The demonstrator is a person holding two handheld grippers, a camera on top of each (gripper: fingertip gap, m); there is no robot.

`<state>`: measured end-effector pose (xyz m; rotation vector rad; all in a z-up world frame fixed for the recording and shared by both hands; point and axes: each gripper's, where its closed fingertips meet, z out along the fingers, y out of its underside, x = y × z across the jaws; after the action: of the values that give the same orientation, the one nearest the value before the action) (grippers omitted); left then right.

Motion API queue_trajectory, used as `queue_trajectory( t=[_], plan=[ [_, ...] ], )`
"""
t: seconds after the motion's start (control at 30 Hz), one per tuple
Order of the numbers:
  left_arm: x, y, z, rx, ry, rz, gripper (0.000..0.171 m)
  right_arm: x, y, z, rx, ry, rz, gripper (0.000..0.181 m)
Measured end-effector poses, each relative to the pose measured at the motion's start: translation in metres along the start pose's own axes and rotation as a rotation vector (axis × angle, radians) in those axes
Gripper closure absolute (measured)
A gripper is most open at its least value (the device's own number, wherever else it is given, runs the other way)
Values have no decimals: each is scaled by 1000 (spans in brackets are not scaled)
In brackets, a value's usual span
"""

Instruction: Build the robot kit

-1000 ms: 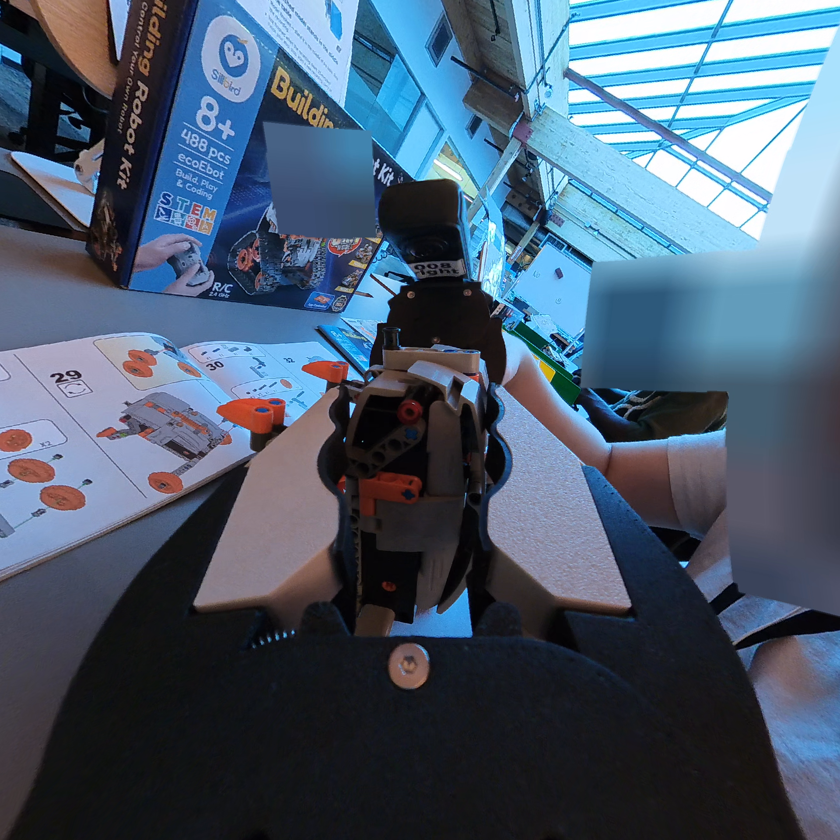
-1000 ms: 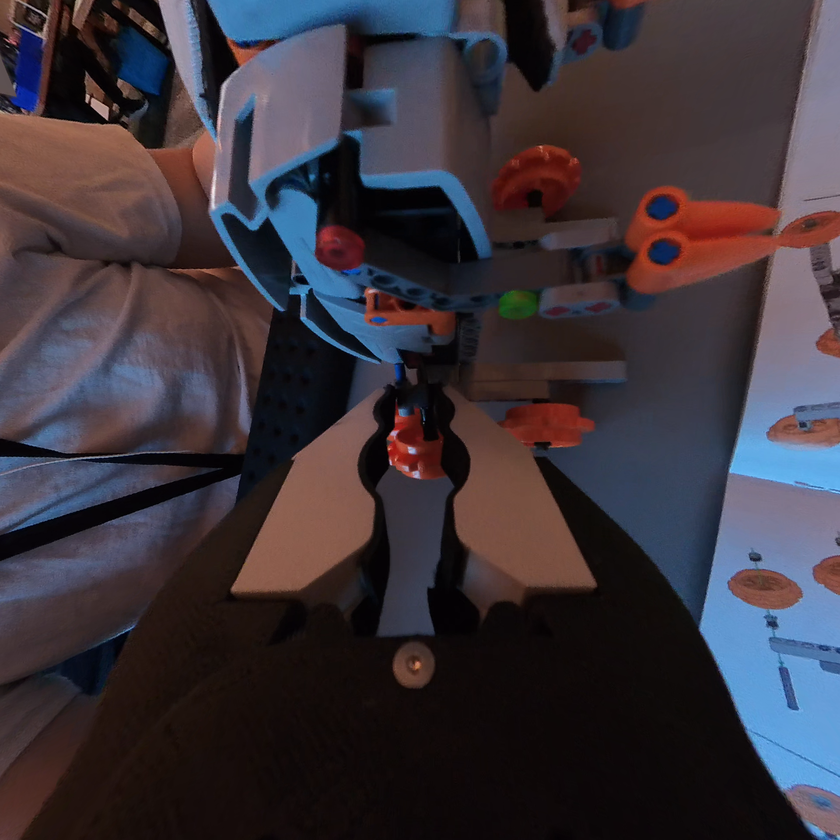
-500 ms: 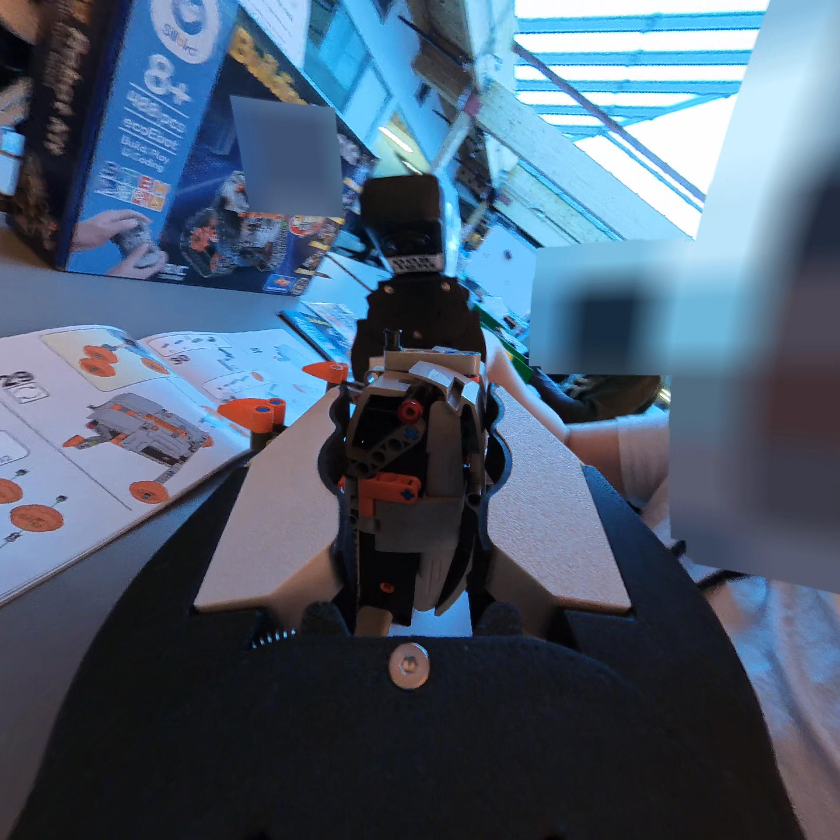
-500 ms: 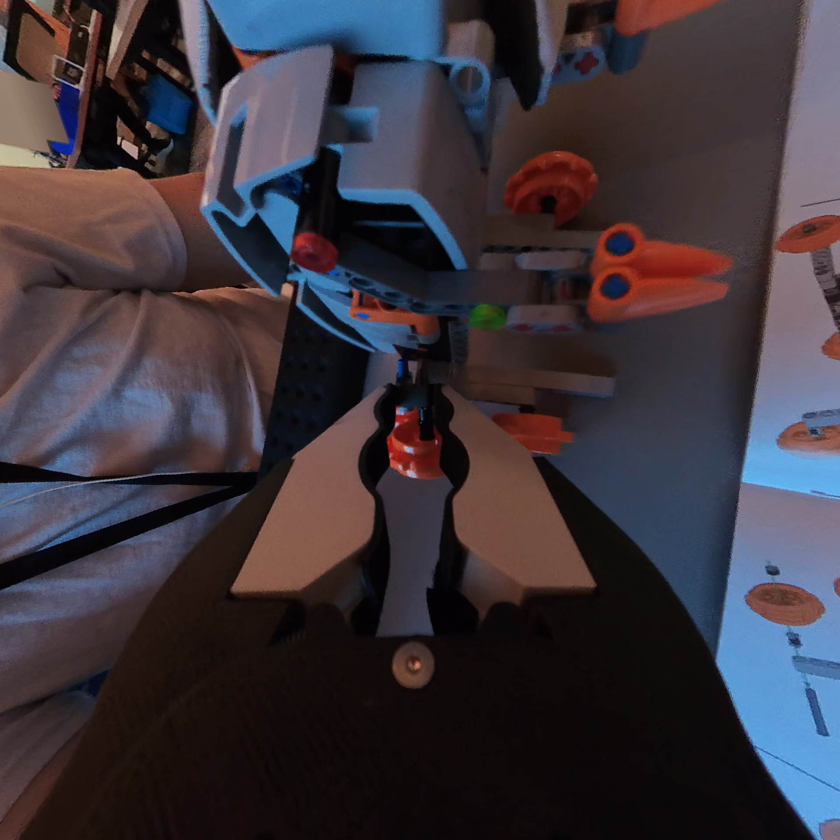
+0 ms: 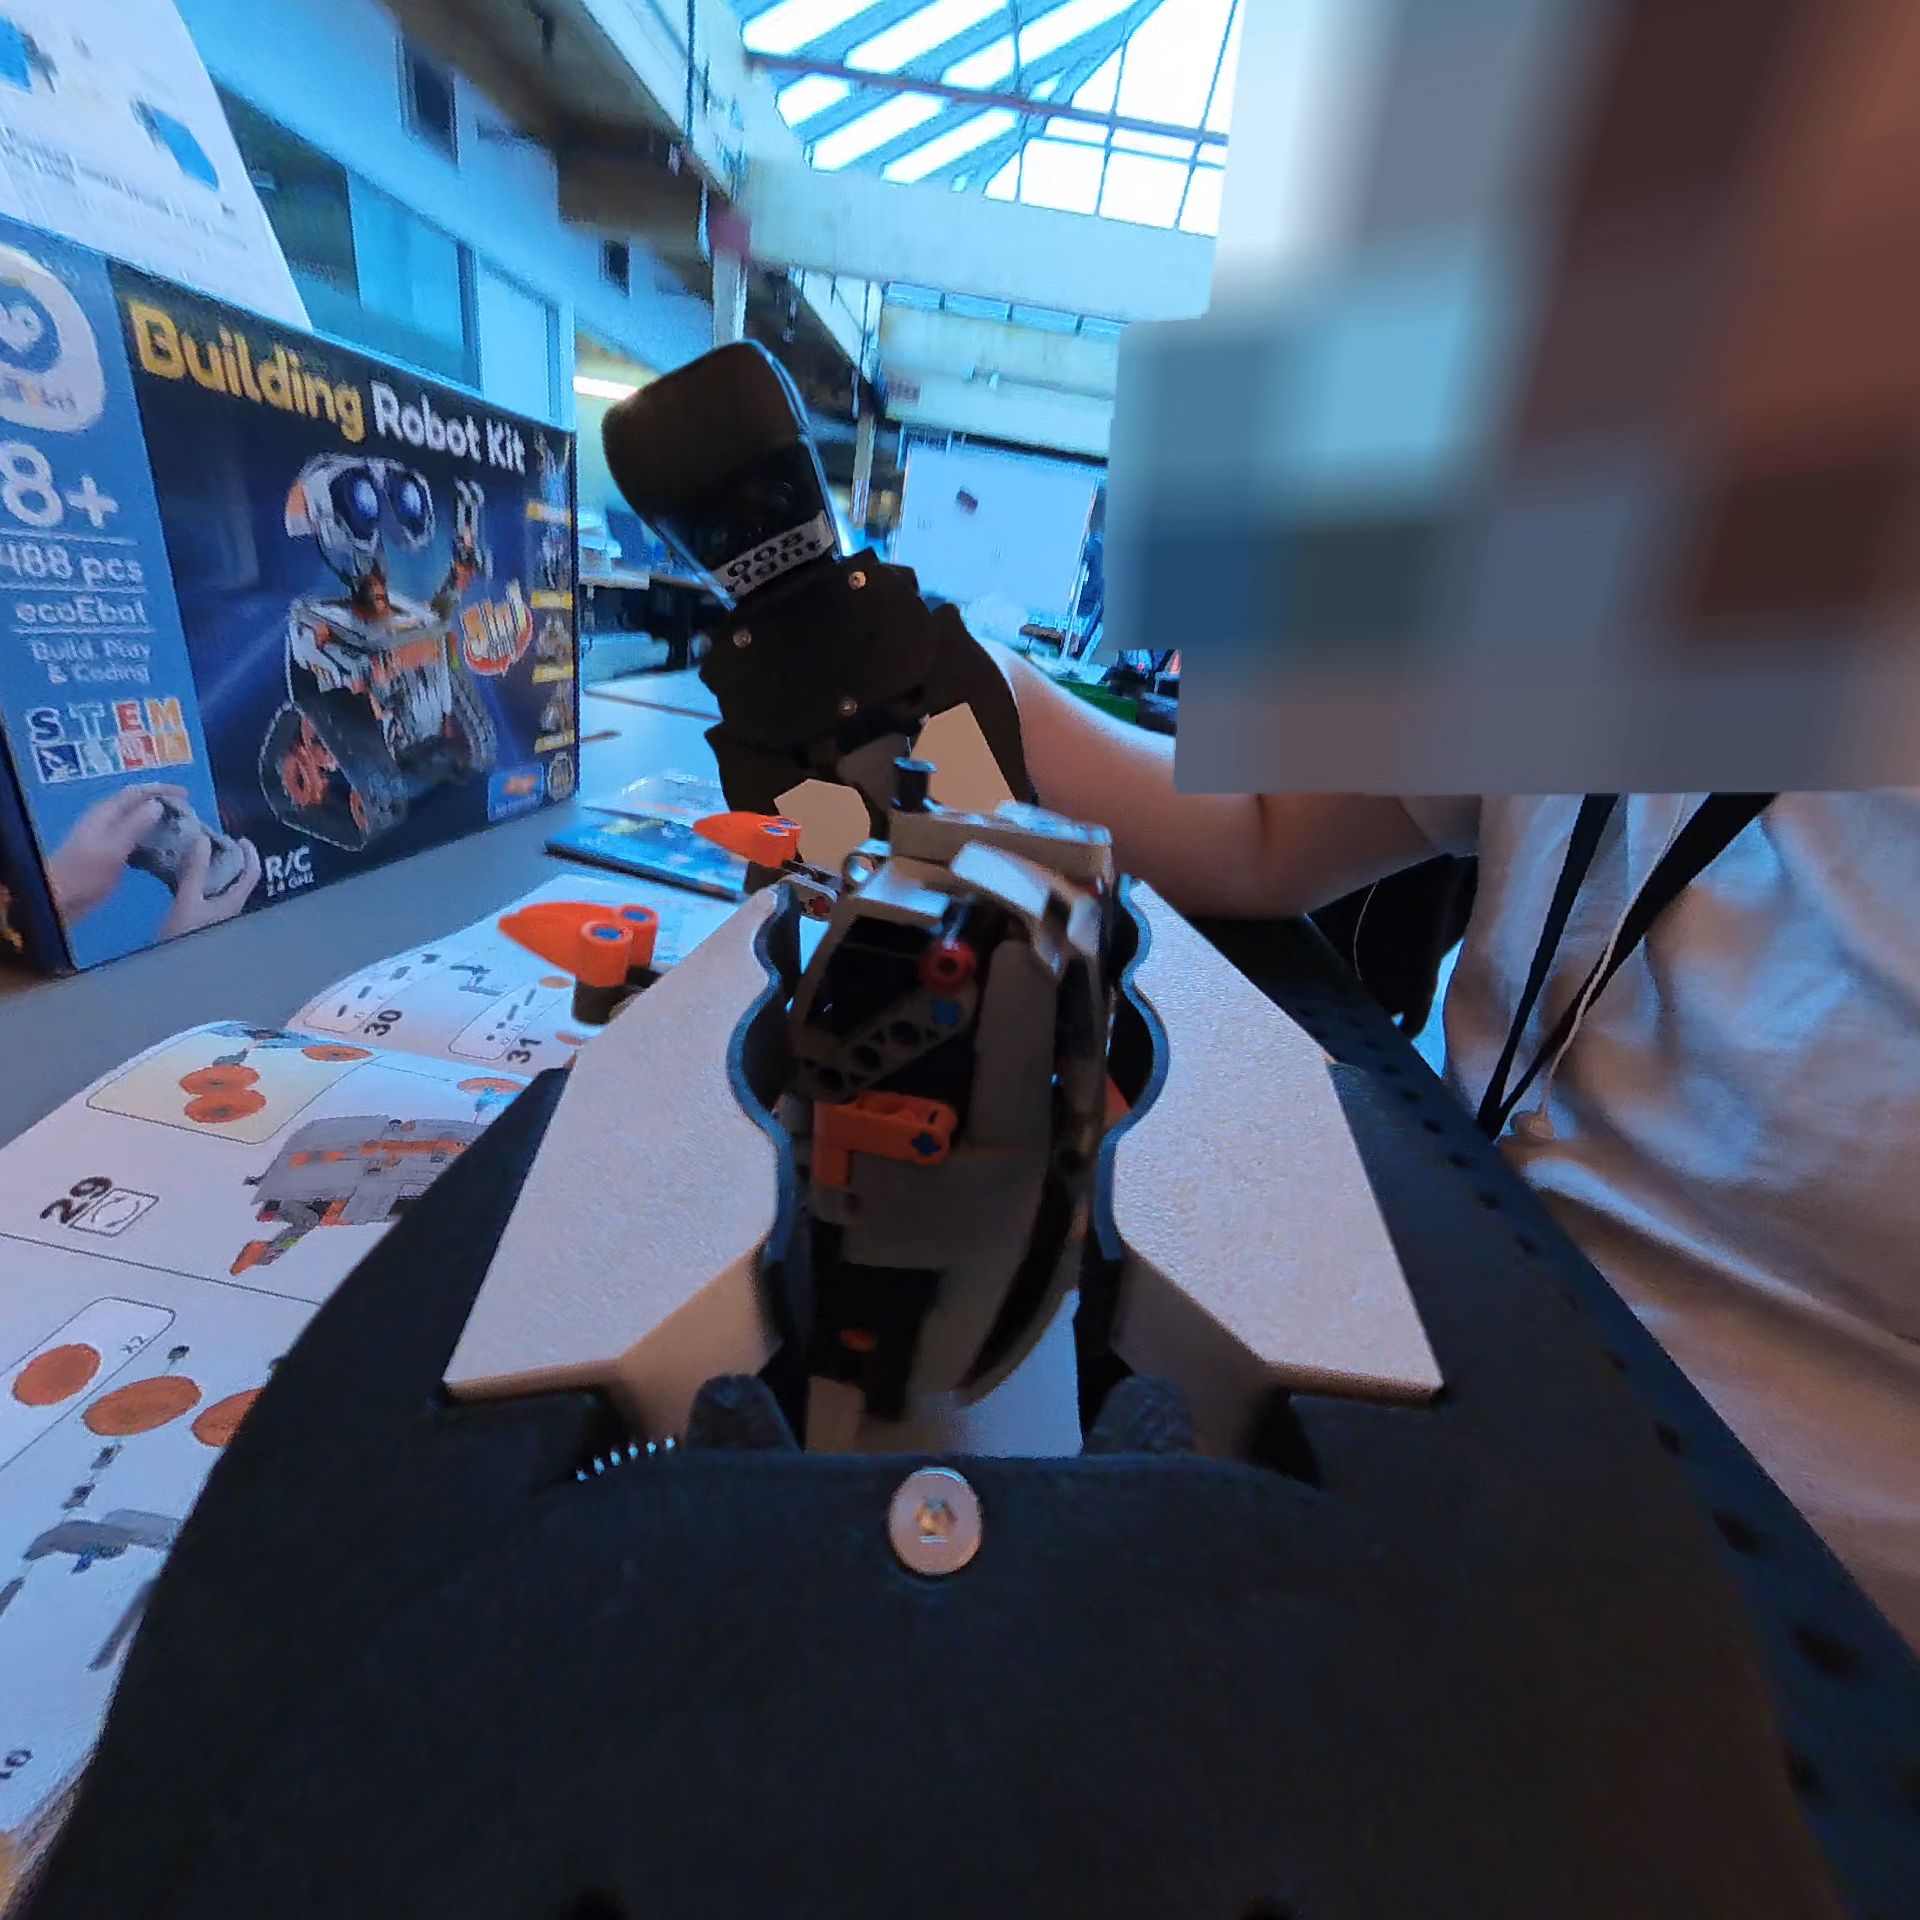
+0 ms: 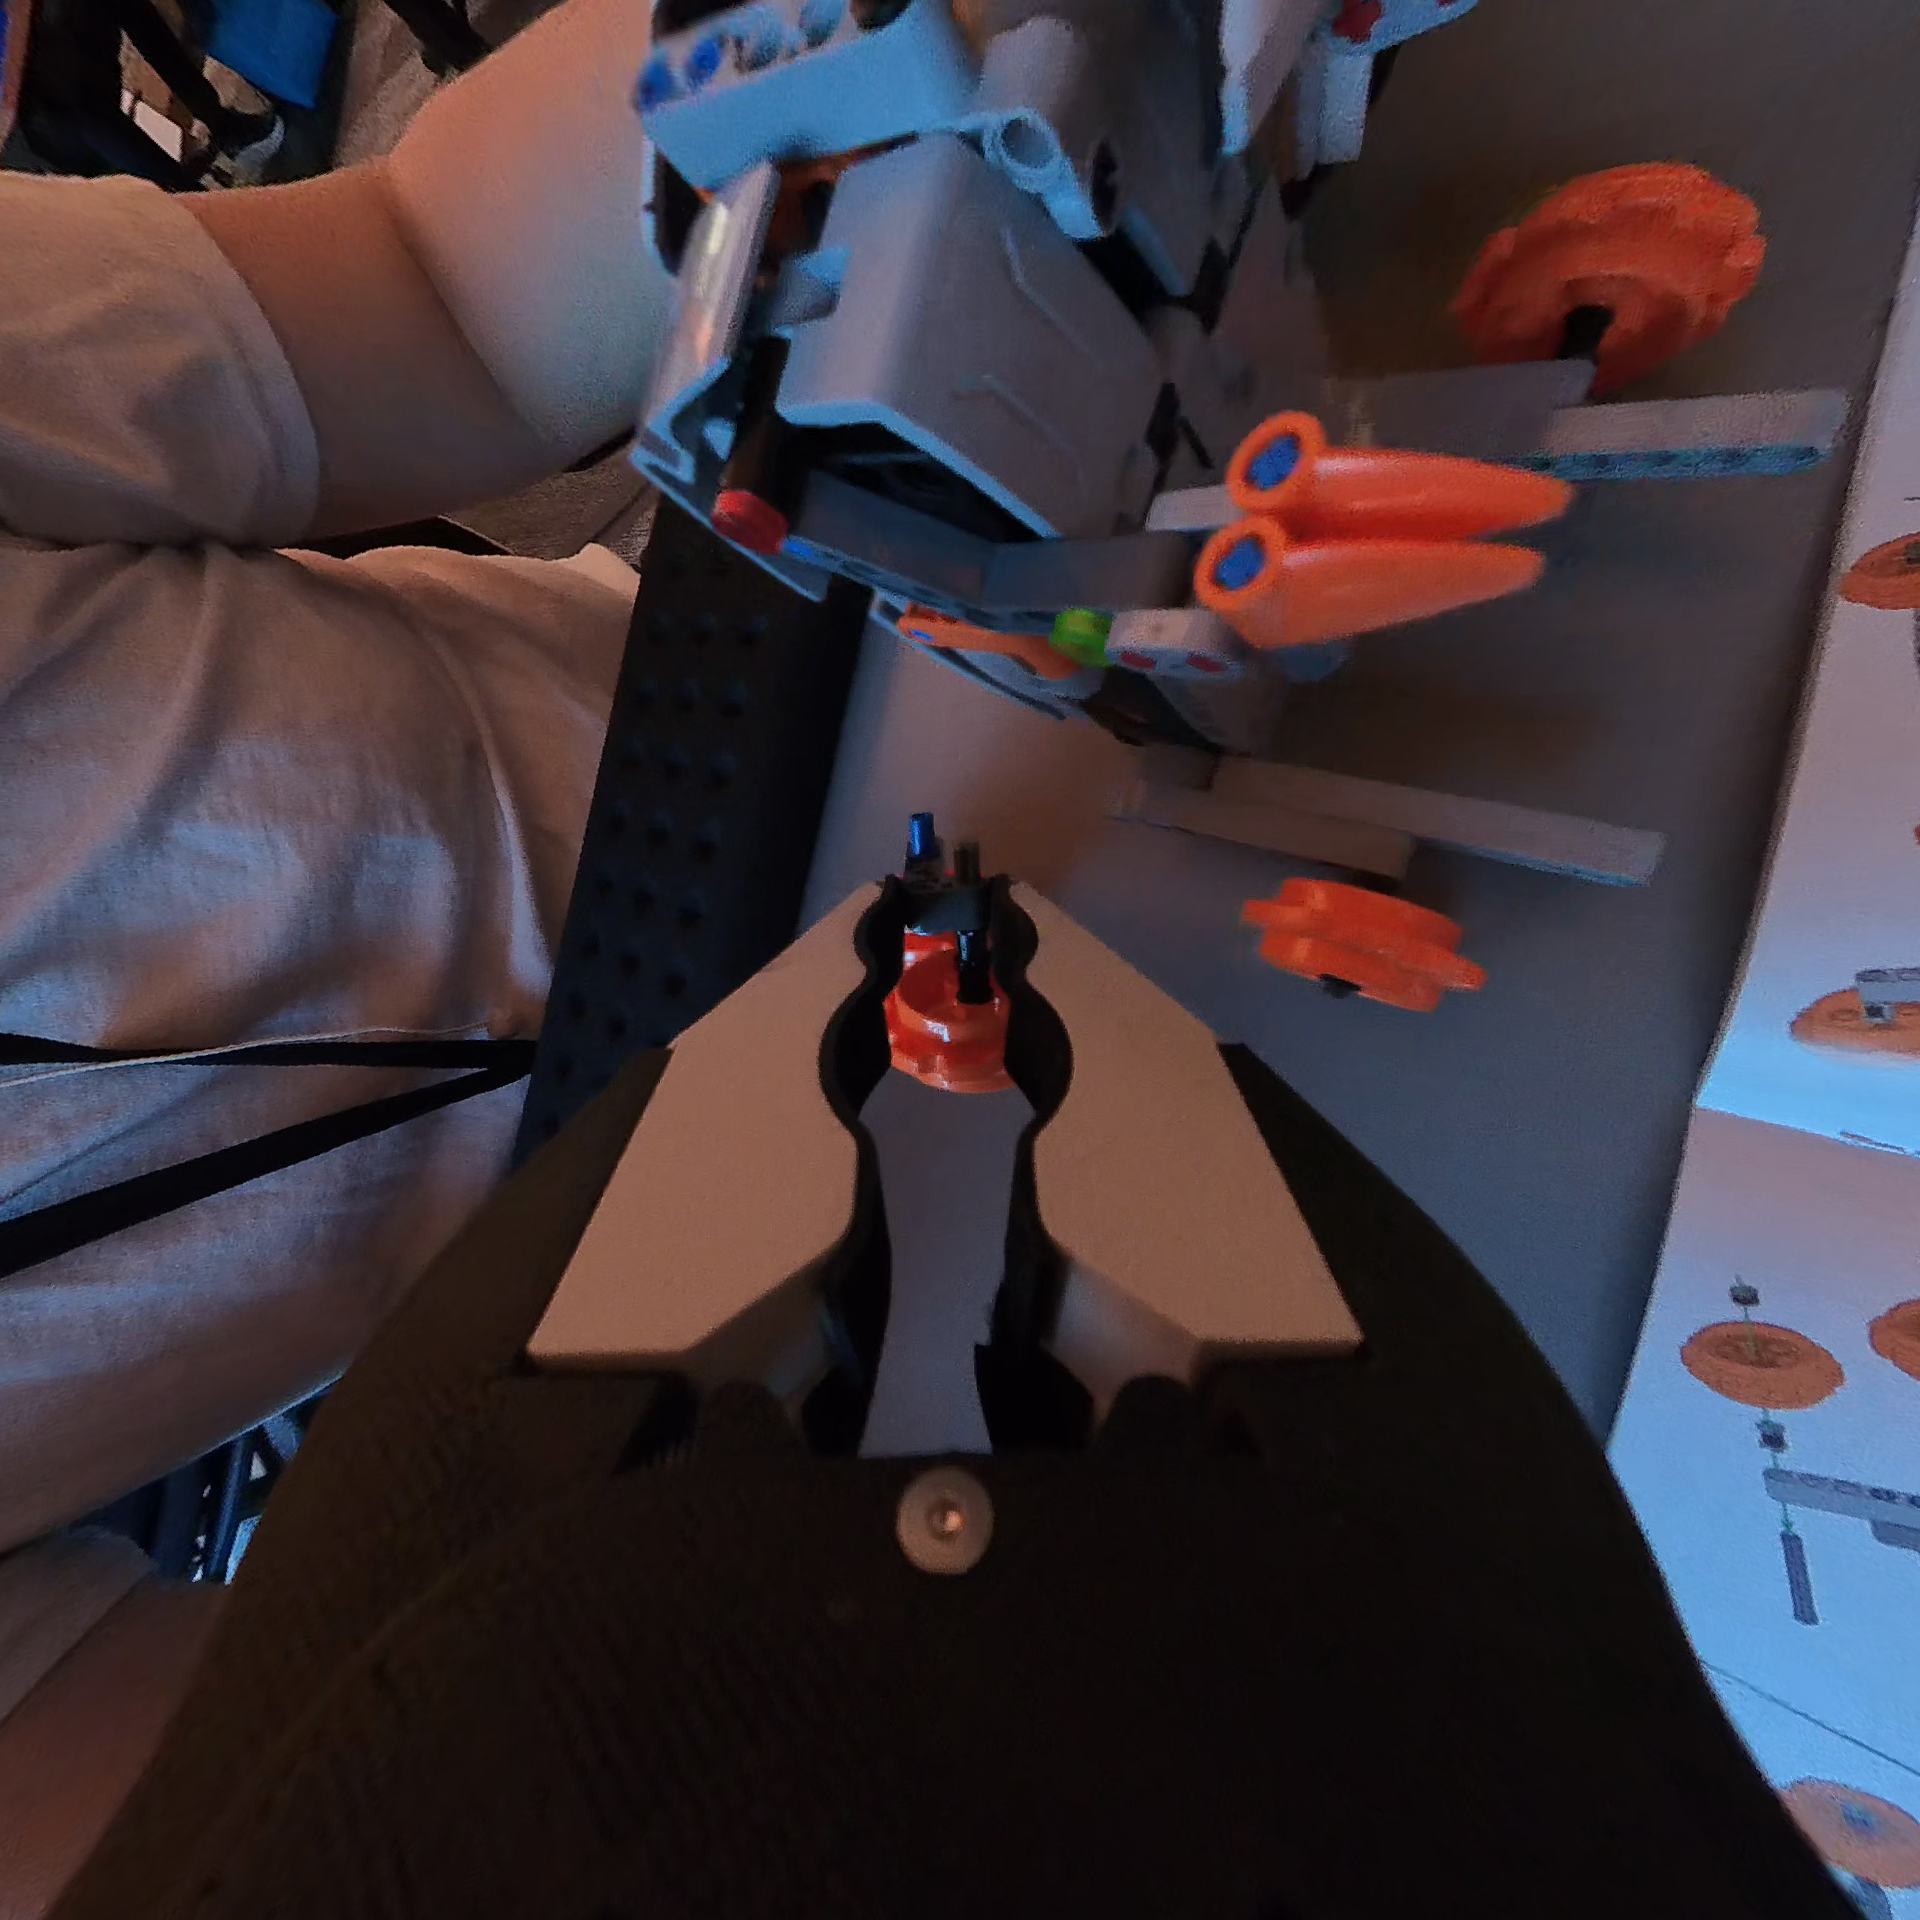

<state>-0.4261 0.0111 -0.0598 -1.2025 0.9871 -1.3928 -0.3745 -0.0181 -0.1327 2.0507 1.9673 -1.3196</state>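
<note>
My left gripper [image 5: 945, 904] is shut on a grey, black and orange brick-built robot body [image 5: 925, 1122] and holds it above the grey table [image 5: 260, 956]. The same model [image 6: 966, 343] shows in the right wrist view, with two orange claw pieces [image 6: 1382, 530] and orange wheels [image 6: 1610, 270] sticking out to the right. My right gripper [image 6: 951, 888] is shut on a small orange wheel piece [image 6: 951, 1023] with a black axle and a blue pin at its tip. It sits a short gap below the model, not touching it.
An open instruction booklet [image 5: 156, 1195] lies on the table to the left. A blue kit box [image 5: 291, 623] stands behind it. A person's arm and light shirt [image 6: 260, 779] are close on the other side. The right gripper's black housing [image 5: 810, 644] rises beyond the model.
The right gripper with the orange wheel piece has drawn back from the model, opening a gap. The left gripper has swung and tilted with the model still held.
</note>
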Motion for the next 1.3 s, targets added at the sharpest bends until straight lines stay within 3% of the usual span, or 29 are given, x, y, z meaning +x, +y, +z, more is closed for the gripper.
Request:
queue_trajectory(
  t=[0.17, 0.33, 0.43, 0.57, 0.63, 0.77, 0.9, 1.0, 1.13, 1.17, 1.23, 1.3],
  plan=[
    [-3, -7, -11, 53, -43, -57, 107, 1, 0, -8, 18, 17, 3, 165],
    [-14, -36, -22, 131, -268, -14, 98, 1, 0, -20, 35, 44, -2, 165],
    [-2, -42, -16, 72, -394, 41, 114, -5, -3, -31, 62, 55, -27, 165],
    [28, -35, 19, -39, -447, 174, 116, -14, -5, -42, 69, 91, -87, 166],
    [35, -22, 36, -149, -483, 193, 113, -21, -8, -46, 77, 116, -137, 166],
    [49, -2, 65, -291, -506, 226, 129, -39, -19, -55, 105, 162, -208, 165],
    [49, 26, 74, -445, -506, 218, 147, -65, -30, -62, 144, 170, -286, 166],
    [58, 24, 78, -382, -432, 161, 165, -76, -32, -61, 130, 200, -333, 165],
    [72, 6, 84, -231, -348, 86, 166, -97, -45, -65, 201, 187, -403, 164],
    [76, -2, 85, -162, -323, 65, 166, -105, -52, -69, 257, 172, -446, 157],
    [83, -21, 85, -8, -276, 22, 166, -118, -67, -84, 411, 162, -526, 124],
    [86, -36, 81, 131, -268, 1, 166, -121, -77, -102, 555, 171, -540, 113]
  ],
)
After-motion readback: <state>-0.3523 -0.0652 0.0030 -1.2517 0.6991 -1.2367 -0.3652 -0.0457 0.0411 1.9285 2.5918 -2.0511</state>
